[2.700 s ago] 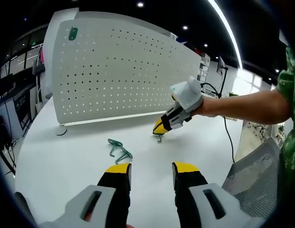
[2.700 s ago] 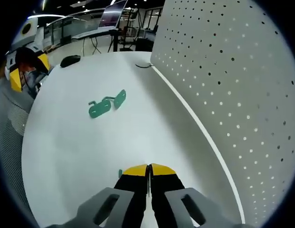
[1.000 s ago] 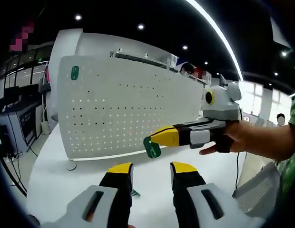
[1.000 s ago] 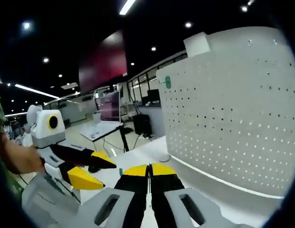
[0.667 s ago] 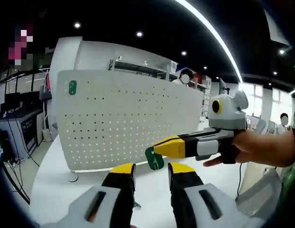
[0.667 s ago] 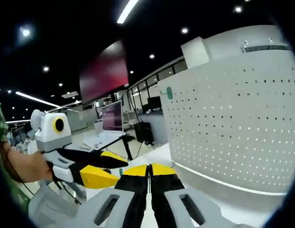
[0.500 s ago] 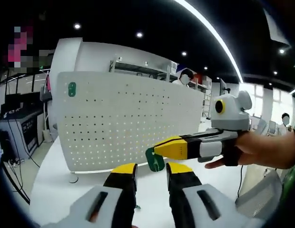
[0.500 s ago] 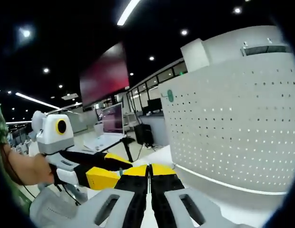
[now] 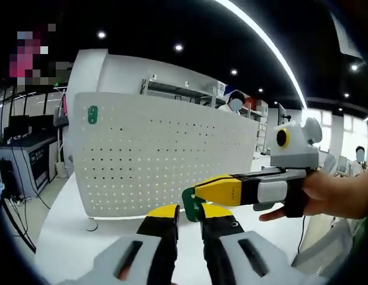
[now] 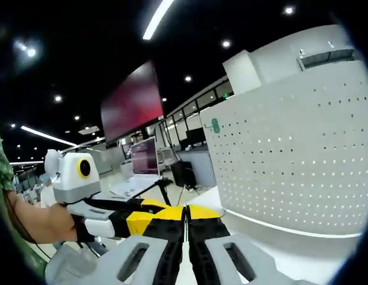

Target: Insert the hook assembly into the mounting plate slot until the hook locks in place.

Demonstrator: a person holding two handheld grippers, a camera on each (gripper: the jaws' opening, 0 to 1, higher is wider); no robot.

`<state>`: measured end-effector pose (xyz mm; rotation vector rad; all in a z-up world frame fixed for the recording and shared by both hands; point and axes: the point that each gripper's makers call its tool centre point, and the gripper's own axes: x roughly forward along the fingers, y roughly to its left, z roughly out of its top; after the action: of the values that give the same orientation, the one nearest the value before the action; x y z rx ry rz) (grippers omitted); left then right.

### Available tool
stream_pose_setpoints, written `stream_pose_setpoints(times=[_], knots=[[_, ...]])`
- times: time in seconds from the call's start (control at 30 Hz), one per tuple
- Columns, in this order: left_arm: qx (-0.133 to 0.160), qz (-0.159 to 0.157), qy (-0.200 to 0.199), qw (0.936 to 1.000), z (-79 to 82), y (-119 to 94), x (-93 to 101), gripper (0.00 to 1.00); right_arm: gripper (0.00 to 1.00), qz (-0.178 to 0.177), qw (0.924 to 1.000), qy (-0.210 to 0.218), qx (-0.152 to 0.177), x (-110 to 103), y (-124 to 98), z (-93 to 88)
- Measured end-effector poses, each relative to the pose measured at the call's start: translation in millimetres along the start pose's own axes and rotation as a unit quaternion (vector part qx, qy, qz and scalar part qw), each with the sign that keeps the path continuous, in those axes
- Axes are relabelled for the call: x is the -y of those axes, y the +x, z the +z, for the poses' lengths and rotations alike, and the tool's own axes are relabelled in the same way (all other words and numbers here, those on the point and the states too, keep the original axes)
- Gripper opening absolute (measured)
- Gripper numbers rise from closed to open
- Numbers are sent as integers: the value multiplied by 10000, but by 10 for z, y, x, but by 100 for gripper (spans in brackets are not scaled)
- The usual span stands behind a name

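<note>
left gripper view: i hold my left gripper (image 9: 189,212) raised and pointed at the white pegboard (image 9: 166,160) standing on the white table (image 9: 65,237). its two yellow-tipped jaws stand slightly parted, with the green hook (image 9: 191,203) just in the gap between their tips; i cannot tell whether they touch it. my right gripper (image 9: 199,193) reaches in level from the right, held in a hand (image 9: 332,193), its jaws pressed together and pinching that hook at its tip. a second green hook (image 9: 92,114) sits mounted high at the pegboard's left corner.

right gripper view: my right gripper (image 10: 185,212) shows jaws shut tight, yellow tips touching. the left gripper (image 10: 149,218) lies across from the left, held in a hand (image 10: 44,222), its yellow tips just beside mine. the pegboard (image 10: 297,166) fills the right side, and the mounted green hook (image 10: 215,125) shows at its upper corner.

compared with half a second ago, my left jaws have narrowed and the right gripper's tip with the hook has come lower, down to the left jaws' tips. well before that, the right gripper was down at the table and a pair of hooks lay on its surface.
</note>
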<state>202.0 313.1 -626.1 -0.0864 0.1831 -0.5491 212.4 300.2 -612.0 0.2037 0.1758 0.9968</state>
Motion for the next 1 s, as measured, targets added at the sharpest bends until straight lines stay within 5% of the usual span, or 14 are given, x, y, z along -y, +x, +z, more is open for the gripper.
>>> stream_pose_setpoints(times=[1.0], knots=[[120,-37,256,9996,18,39,57,4,0,6,9996,276,109,-26,-19,22]])
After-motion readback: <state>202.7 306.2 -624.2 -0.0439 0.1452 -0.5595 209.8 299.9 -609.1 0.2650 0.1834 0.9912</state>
